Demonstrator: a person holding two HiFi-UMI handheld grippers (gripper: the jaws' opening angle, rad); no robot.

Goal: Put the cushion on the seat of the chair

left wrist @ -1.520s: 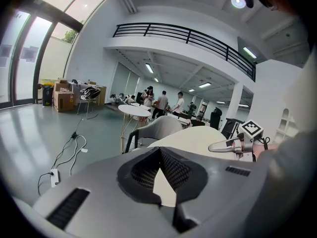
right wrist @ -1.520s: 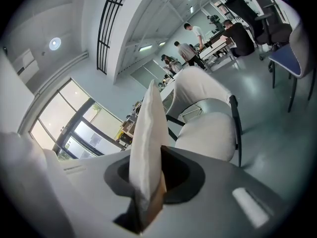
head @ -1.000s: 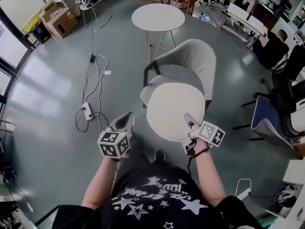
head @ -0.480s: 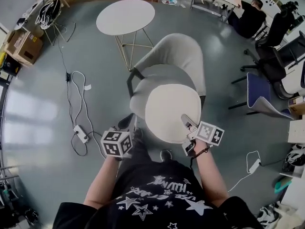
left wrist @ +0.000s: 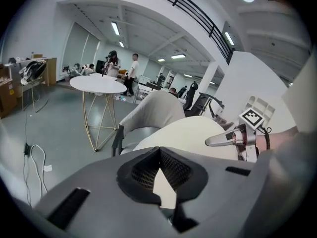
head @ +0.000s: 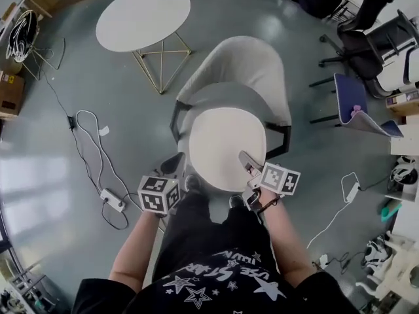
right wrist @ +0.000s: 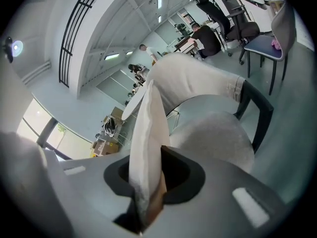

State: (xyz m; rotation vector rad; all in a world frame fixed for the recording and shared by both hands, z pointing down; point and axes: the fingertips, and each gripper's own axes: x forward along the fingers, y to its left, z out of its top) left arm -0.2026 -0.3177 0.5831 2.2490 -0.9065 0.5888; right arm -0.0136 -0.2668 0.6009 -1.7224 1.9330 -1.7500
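Observation:
A round cream cushion (head: 222, 142) hangs flat over the front of the grey chair's seat (head: 208, 97). My right gripper (head: 243, 157) is shut on the cushion's near right edge. In the right gripper view the cushion (right wrist: 148, 133) stands edge-on between the jaws (right wrist: 153, 175), with the seat (right wrist: 213, 133) just beyond. My left gripper (head: 174, 162) sits beside the cushion's left edge, apart from it. Its fingertips meet in the left gripper view (left wrist: 159, 155); the cushion (left wrist: 193, 133) shows above them and through the slit behind them.
A round white table (head: 144, 17) on thin gold legs stands behind the chair to the left. A power strip with cables (head: 111, 200) lies on the floor at left. Office chairs (head: 357, 113) stand at right. The person's shoes are under the cushion's near edge.
The cushion has moved forward and down over the chair seat, still in the right gripper. The left gripper has come in toward the cushion's left edge.

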